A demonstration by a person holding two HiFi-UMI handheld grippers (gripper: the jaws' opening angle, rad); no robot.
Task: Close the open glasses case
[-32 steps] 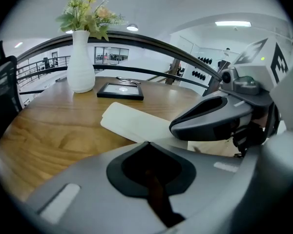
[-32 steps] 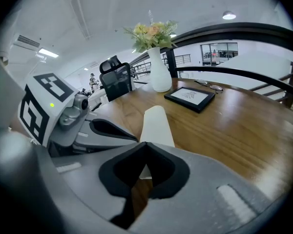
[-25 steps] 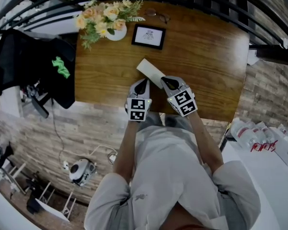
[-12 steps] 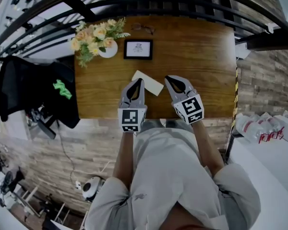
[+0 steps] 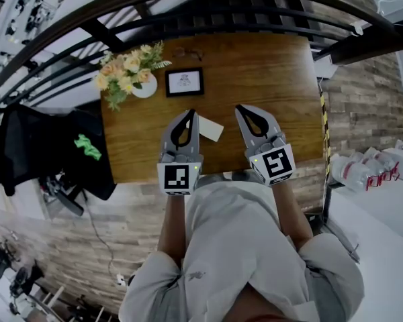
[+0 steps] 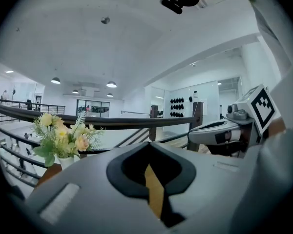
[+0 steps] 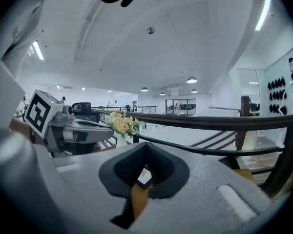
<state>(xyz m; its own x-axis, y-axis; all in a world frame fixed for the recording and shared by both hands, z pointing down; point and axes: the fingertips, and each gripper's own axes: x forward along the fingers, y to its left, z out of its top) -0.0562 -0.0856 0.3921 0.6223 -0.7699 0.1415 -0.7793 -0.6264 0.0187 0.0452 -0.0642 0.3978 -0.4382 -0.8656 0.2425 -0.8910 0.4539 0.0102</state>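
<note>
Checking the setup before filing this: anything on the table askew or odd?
Only the white case sits askew, angled to the table's edges, partly hidden by the left gripper. Flowers and picture frame stand in order; nothing spilled.

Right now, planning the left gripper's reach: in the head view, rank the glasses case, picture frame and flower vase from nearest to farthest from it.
1. Glasses case, just right of the left gripper.
2. Picture frame, straight ahead.
3. Flower vase, far left.
</note>
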